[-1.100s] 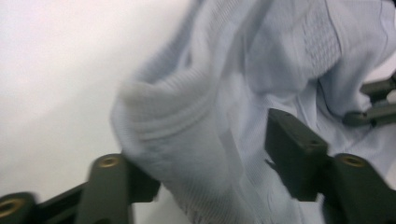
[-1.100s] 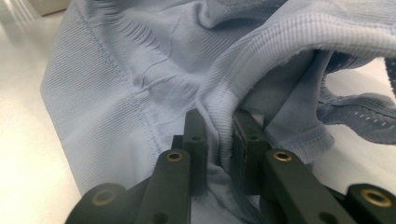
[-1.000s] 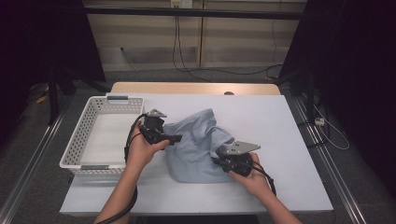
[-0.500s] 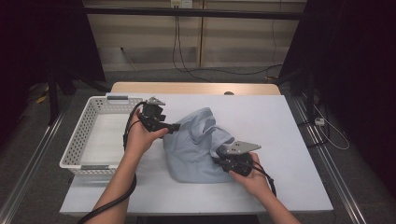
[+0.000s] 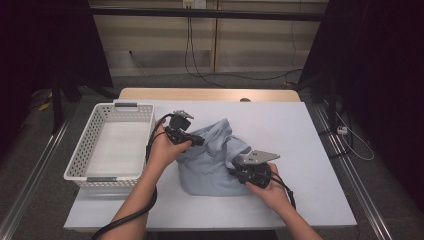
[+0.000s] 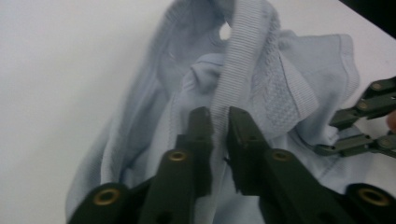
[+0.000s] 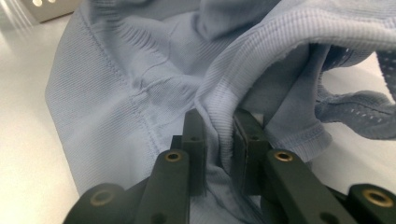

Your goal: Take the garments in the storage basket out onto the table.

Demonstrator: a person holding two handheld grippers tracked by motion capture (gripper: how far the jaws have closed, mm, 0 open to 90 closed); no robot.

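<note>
table [image 5: 310,130]: left claw [image 6: 218,135] view reveals pinched ribbed band [image 6: 238,60].

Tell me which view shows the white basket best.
The high view: the white basket sits whole at the table's left, beside the left gripper that pinches the light blue garment. The right gripper view catches, at most, a pale corner at top left, too little to identify.

Crumpled pale-blue knit garment [image 5: 212,162], bunched in a heap mid-table, ribbed edge raised
</note>
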